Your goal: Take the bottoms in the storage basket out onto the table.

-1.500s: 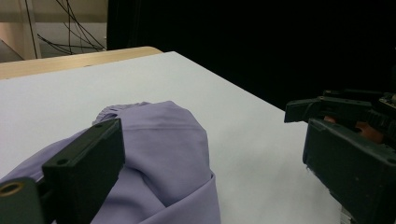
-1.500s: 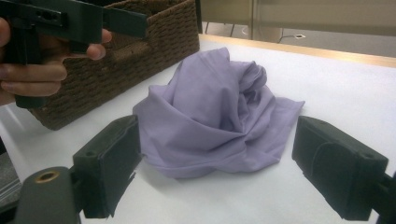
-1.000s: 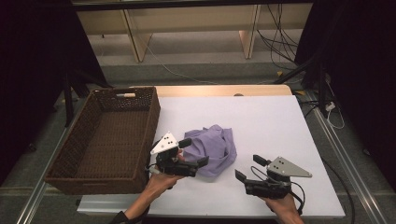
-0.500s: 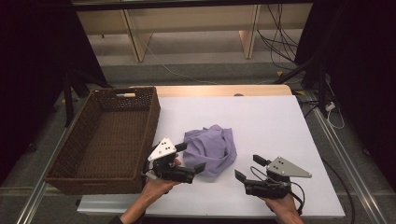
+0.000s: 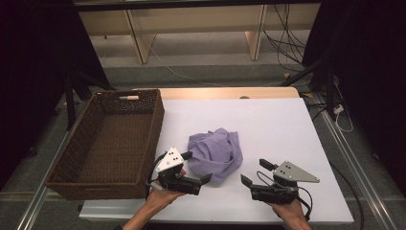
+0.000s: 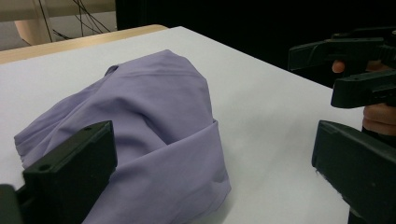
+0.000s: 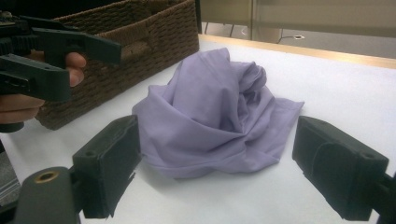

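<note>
We find the crumpled lilac cloth (image 5: 216,153) lying in a heap on the white table top (image 5: 287,124), just below the middle of the high view and to the right of the wicker basket (image 5: 110,139). The left gripper (image 5: 196,167) sits at the cloth's lower left edge, its jaws having just finished opening; they stand wide, one fingertip beside the fabric's left flank and the other at its lower fringe, neither pressing on it. In the left gripper view the cloth (image 6: 140,126) reaches in between the two black jaws, so this hand is plainly the nearer. The right gripper (image 5: 253,173) rests lower right, apart from the cloth with bare table between, jaws also spread and empty; in the right gripper view the heap (image 7: 215,112) lies straight ahead. The heap has no marked long axis. We judge that a short closing move by the left hand would take the near fold. The surface is flat and uncluttered; beyond the table's far edge we note wooden shelving (image 5: 191,28), trailing cables (image 5: 287,43) and dark curtains at both sides.
</note>
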The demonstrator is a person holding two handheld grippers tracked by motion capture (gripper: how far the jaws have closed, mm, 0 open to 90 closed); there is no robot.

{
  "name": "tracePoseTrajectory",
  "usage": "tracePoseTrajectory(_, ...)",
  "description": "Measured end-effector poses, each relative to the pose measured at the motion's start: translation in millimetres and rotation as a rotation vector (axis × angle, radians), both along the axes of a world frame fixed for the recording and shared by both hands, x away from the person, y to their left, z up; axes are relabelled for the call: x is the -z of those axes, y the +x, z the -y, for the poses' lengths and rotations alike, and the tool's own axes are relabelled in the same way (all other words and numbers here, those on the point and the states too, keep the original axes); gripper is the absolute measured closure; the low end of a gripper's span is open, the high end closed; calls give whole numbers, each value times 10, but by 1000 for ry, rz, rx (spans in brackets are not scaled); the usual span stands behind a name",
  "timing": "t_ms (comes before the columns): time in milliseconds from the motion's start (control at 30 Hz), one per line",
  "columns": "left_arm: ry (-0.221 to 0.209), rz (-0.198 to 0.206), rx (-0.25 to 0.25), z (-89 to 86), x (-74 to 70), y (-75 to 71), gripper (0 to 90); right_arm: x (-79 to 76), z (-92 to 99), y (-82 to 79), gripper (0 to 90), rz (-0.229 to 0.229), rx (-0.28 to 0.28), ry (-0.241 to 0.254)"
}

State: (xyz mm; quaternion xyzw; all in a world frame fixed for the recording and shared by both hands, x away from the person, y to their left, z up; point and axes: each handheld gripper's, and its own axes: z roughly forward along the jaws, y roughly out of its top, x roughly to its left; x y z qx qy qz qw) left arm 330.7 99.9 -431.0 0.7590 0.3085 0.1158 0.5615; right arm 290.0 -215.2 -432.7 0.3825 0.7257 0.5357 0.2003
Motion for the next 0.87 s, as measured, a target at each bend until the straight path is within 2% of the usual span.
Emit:
tracePoseTrajectory(100,-11,-23,-11,-3,11,15,0,-2,3,-1,164,-1,-4,-5)
tracePoseTrajectory(300,-32,-37,-21,-21,10,32,0,1,0,1,164,0,-3,-5)
tracePoseTrajectory(867,-29,-30,-30,-24,15,37,0,4,-1,0,163,1,-2,-5)
